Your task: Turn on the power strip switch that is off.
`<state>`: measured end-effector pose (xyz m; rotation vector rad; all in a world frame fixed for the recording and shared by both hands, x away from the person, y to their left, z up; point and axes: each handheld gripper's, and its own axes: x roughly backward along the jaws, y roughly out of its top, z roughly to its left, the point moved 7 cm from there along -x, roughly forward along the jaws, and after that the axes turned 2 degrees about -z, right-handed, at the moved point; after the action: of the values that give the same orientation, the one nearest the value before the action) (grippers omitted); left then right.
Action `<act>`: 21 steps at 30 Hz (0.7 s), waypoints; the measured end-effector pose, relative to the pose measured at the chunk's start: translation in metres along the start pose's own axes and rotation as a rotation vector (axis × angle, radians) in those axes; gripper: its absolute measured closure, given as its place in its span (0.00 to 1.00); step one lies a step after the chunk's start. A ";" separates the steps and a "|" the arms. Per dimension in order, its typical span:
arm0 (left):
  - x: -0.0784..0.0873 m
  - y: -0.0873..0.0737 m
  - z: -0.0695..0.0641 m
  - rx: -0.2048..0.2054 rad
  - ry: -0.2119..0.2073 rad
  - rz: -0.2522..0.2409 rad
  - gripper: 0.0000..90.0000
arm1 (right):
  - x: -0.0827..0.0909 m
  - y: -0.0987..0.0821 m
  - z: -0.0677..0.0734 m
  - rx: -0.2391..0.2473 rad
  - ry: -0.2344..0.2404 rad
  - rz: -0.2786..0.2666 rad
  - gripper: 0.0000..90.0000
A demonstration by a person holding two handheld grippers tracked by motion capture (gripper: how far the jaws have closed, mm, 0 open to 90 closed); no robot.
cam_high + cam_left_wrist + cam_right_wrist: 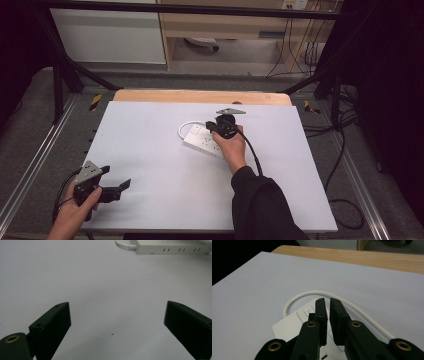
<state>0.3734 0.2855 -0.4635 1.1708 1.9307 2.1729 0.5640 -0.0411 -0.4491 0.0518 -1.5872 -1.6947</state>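
White power strip [204, 141] lies on the white surface [150, 165], right of centre toward the far side, its white cable [317, 293] looping off the far end. Right gripper [327, 315] sits directly above the strip's switch end, jaws nearly closed with a narrow gap, nothing between them. Left gripper [116, 187] is at the near left corner of the surface, jaws spread wide and released, well apart from the strip. Person's right sleeve [262, 205] is black.
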 end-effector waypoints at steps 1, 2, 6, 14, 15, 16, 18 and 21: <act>0.000 0.000 0.000 -0.001 0.000 -0.001 0.08 | 0.002 0.002 0.001 0.000 0.001 -0.005 0.90; 0.000 0.000 0.000 -0.001 0.000 -0.002 0.08 | 0.004 0.003 0.002 -0.001 0.008 -0.010 0.88; 0.001 0.000 0.001 0.003 0.003 -0.003 0.08 | 0.011 0.008 0.001 0.014 0.000 -0.025 0.80; 0.001 0.000 0.001 0.003 0.004 -0.002 0.08 | 0.021 0.015 -0.001 0.019 -0.006 -0.044 0.74; 0.001 0.000 0.001 0.003 0.003 -0.002 0.08 | 0.022 0.015 -0.001 0.018 -0.007 -0.046 0.74; 0.001 0.000 0.001 0.003 0.003 -0.002 0.08 | 0.023 0.016 -0.001 0.017 -0.006 -0.047 0.74; 0.001 0.000 0.001 0.003 0.003 -0.002 0.08 | 0.024 0.016 -0.002 0.017 -0.008 -0.048 0.73; 0.001 0.000 0.001 0.003 0.003 -0.002 0.08 | 0.025 0.017 -0.003 0.015 -0.009 -0.051 0.71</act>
<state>0.3732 0.2866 -0.4635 1.1672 1.9363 2.1723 0.5572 -0.0558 -0.4229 0.0933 -1.6181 -1.7247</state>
